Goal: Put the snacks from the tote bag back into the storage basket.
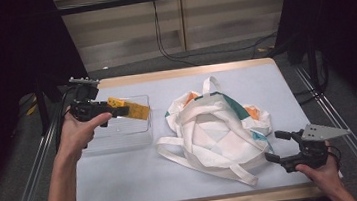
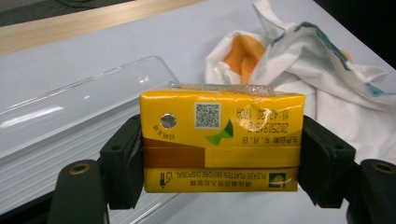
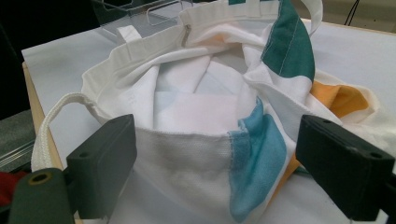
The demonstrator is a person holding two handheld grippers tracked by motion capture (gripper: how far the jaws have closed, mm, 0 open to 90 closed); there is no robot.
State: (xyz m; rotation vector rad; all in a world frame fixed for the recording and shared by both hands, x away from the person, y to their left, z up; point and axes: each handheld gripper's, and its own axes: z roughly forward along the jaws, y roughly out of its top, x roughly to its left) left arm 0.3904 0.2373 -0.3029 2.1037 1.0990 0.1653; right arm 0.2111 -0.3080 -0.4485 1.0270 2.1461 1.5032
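Holding a yellow rectangular drink carton [image 2: 222, 140] over the clear plastic tray [image 1: 137, 135].
Left tongs [image 1: 117, 110] clamp it near the surface's left edge; right tongs [image 1: 277, 146], apart, sit ready at the white cloth tote bag's [image 1: 215, 132] rim.

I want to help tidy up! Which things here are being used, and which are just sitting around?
Being used:
yellow drink carton, clamped in the left hand-held gripper
cloth tote bag, with the open right hand-held gripper at its rim
clear plastic tray, under the carton

Just sitting around:
black cables on the floor
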